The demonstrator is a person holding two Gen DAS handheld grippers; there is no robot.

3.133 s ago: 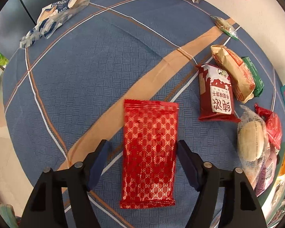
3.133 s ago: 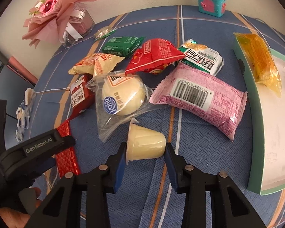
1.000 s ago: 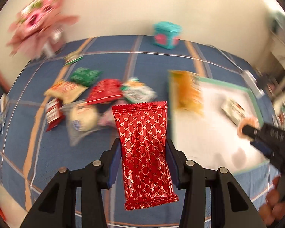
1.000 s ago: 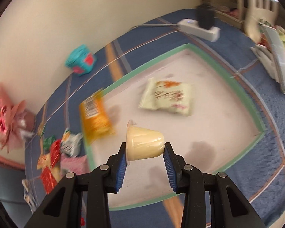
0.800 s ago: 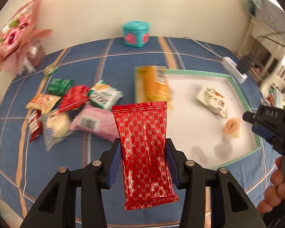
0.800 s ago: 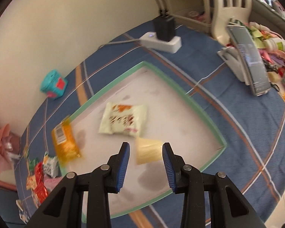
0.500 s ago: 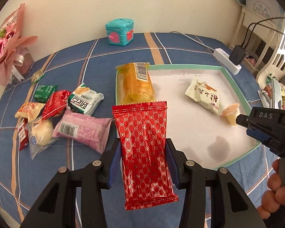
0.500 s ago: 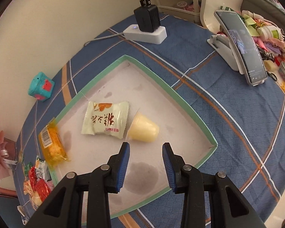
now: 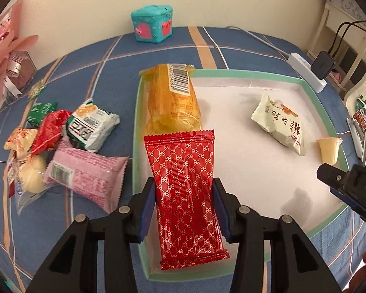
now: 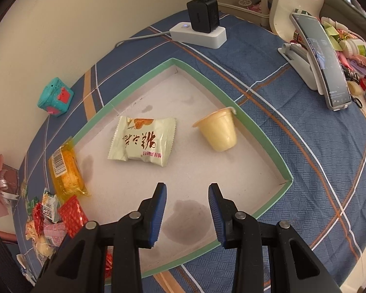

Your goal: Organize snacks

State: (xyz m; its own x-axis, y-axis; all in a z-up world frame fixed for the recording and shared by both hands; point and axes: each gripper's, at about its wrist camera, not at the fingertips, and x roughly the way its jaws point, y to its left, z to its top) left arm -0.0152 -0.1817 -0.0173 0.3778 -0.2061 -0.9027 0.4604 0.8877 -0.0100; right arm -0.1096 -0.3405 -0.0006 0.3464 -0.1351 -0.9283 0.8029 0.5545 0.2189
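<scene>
Since approx. 1 s ago, jelly cup (image 10: 219, 131) has left the right gripper (image 10: 186, 193) and now lies in the tray (image 10: 261, 131). Left gripper (image 9: 184, 205) has carried the red pack (image 9: 185, 195) from over the cloth to over the tray's near left corner.

Left wrist view: left gripper jaws closed on red pack, pads pressing both long edges; pack points away from cam. Orange pack (image 9: 173, 105) lies along tray's left rim, just beyond red pack. Cream pack (image 9: 278, 124) and jelly cup sit at tray's right side. Pink pack (image 9: 85, 173) plus other loose snacks lie on cloth left of tray.

Right wrist view: right gripper jaws show a narrow gap w/ nothing btwn them, above bare tray floor. Jelly cup lies tilted near right rim, apart from cream pack.
</scene>
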